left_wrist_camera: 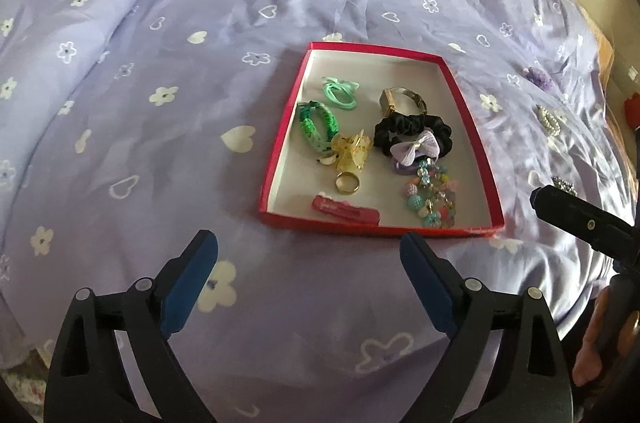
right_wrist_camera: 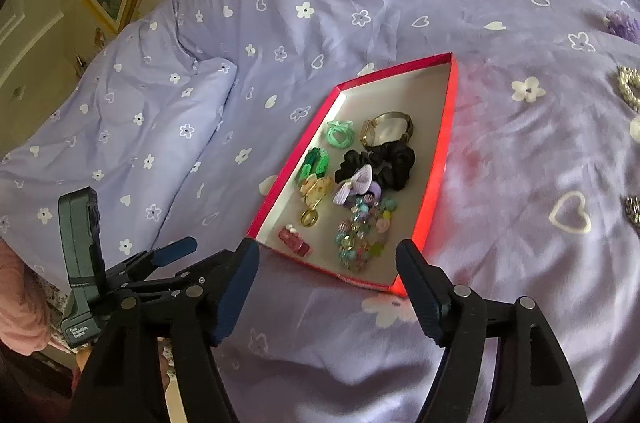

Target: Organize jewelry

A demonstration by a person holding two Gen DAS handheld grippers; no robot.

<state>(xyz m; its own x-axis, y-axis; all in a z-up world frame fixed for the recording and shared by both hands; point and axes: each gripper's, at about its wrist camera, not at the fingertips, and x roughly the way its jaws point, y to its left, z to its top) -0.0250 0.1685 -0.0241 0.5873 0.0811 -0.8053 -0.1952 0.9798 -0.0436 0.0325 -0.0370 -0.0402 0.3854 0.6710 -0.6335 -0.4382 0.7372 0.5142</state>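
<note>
A red box lid with a pale lining lies flat on a purple bedspread printed with white flowers and hearts. In the left wrist view it sits at the centre of the frame; in the right wrist view it runs from the centre toward the lower middle.

Contents of the lid, left wrist view:
- mint hair ties, upper left of the lid
- green braided band, left side
- gold watch, upper right
- black scrunchie just below the watch
- lilac bow lying on the scrunchie
- yellow clip at the centre
- gold ring below the clip
- red hair clip along the near wall
- beaded bracelet, lower right

Left gripper: jaws wide apart, nothing between them, above bare bedspread at the lower edge of the frame, short of the lid.

Right gripper: jaws wide apart, empty, with the near corner of the lid visible between the fingers.

Several sparkly brooches lie on the bedspread at the right of the frame, well apart from the lid.
</note>
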